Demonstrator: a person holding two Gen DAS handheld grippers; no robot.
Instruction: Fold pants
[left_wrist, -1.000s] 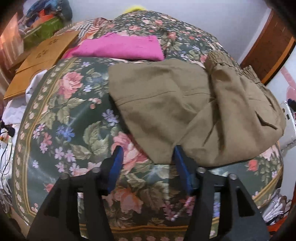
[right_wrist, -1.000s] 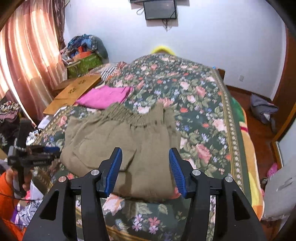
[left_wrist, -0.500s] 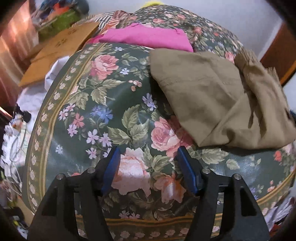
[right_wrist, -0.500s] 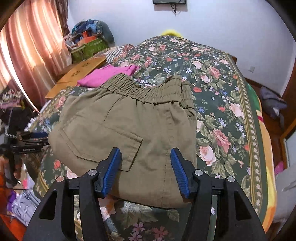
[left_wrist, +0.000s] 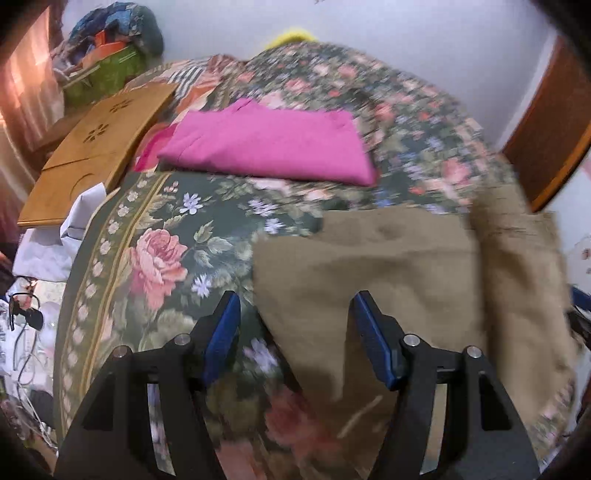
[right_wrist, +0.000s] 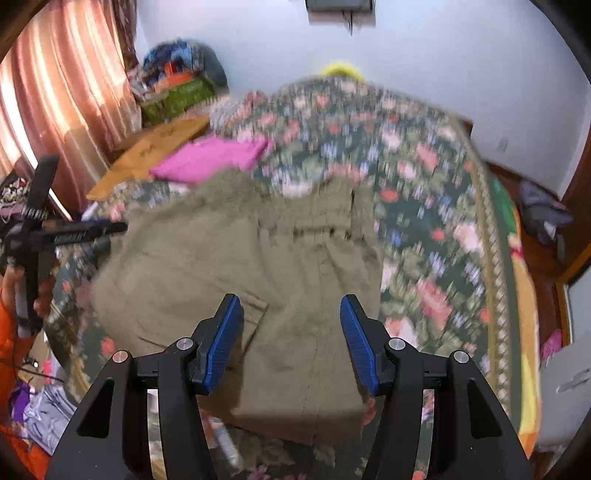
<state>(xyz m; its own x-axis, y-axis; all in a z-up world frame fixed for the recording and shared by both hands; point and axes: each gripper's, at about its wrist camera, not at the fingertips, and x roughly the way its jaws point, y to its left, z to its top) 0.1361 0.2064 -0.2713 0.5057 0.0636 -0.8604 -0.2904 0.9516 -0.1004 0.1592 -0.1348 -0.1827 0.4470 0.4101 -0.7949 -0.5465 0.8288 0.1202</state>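
Pants (right_wrist: 266, 280): olive, folded, on floral bed (right_wrist: 436, 236).
Left gripper (left_wrist: 295, 332): fingers spread, empty.
Right gripper (right_wrist: 291, 332): fingers spread, empty.

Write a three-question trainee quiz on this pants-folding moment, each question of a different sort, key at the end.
1. True or false: the right gripper is shut on the khaki pants.
2. Multiple choice: beyond the pants on the floral bedspread lies a folded garment that is A) pink B) white C) black.
3. Fill in: the left gripper has its jaws ____, with the pants' left edge between its fingers in its own view.

Key: 1 false, its jaws stand open above the pants; 2 A; 3 open.
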